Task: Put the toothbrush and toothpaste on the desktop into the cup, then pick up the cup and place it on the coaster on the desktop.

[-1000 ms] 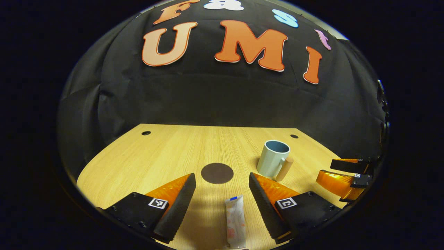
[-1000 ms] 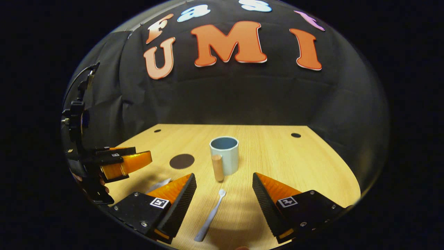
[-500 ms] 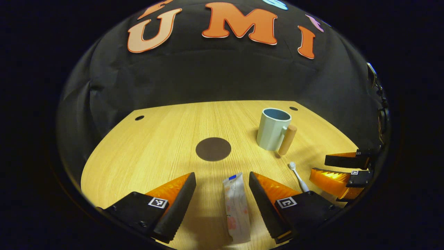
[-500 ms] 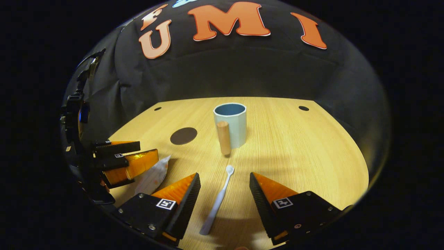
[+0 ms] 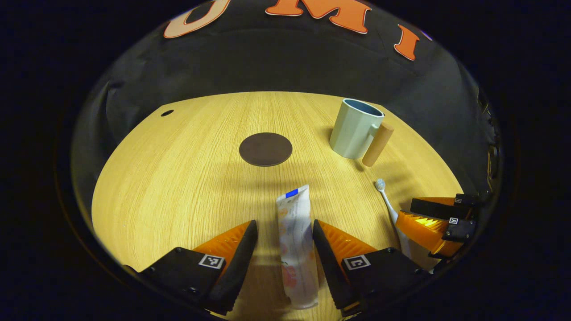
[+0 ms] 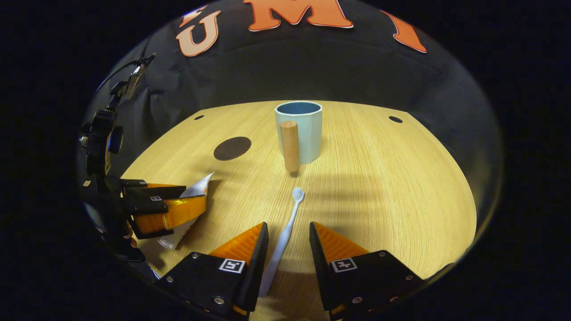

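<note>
Toothpaste and toothbrush flat on desktop; cup beyond, coaster leftward.

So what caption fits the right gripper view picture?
Hand-held gripper straddles the toothbrush lying before the cup.

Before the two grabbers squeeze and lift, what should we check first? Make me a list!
1. Toothpaste lies between the left gripper fingers: ok.
2. Toothbrush handle lies between the right gripper fingers: ok.
3. Fingers pressing on both things: not ok; gaps show on each side, so neither is gripped.
4. Cup stands upright with its mouth open and looks empty: ok.
5. Coaster on the desktop has nothing on it: ok.
6. The two grippers have room between them for lifting: cannot tell; they sit side by side, fairly close.
</note>
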### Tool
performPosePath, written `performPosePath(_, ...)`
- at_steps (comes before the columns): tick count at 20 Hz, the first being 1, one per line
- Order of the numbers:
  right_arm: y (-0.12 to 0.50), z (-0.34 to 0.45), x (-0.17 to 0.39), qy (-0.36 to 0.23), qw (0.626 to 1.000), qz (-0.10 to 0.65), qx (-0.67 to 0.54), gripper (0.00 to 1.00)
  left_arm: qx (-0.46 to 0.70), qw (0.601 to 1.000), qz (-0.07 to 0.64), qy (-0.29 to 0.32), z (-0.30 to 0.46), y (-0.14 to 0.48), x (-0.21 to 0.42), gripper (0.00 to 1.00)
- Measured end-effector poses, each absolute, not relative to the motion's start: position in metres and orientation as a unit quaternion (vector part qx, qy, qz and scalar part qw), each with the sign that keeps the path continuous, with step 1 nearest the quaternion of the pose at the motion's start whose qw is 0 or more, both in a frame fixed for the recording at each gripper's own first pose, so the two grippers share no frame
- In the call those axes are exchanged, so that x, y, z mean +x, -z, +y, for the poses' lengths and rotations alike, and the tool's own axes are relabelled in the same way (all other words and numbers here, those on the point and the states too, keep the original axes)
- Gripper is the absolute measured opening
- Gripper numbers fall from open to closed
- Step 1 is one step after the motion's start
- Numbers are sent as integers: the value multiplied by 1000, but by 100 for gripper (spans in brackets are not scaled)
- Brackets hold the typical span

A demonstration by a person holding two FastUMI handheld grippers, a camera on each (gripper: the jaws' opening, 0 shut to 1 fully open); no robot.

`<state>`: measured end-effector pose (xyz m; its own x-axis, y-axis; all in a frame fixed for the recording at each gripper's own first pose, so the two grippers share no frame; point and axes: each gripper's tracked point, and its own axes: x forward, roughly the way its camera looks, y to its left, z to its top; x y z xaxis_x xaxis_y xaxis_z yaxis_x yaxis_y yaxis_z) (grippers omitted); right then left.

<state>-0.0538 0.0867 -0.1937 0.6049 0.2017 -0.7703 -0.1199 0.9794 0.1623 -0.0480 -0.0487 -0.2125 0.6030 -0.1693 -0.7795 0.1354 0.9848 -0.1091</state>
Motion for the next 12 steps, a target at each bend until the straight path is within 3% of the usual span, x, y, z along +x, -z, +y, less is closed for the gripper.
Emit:
performPosePath(1,197,87,-55,-88,892,442,44,53,-15,894,440,85,-49,212,-49,84)
performPosePath(2,200,89,-58,-90,887,451,44,49,-9,894,440,85,-49,211,-49,77)
performPosePath(5,197,87,-59,-82,882,462,34,39,10,892,446,76,-48,212,-52,78)
performPosePath(7,197,89,-60,-76,881,467,31,37,22,890,451,71,-47,213,-58,77)
performPosePath(8,198,92,-58,-75,881,466,30,27,23,890,450,71,-47,214,-57,70)
performPosePath(9,199,93,-58,-74,880,468,29,29,21,889,451,69,-46,213,-58,68)
performPosePath(10,200,96,-58,-76,881,467,27,24,18,890,450,65,-45,212,-58,70)
performPosePath(12,200,99,-57,-88,882,462,13,17,10,892,448,57,-46,213,-58,56)
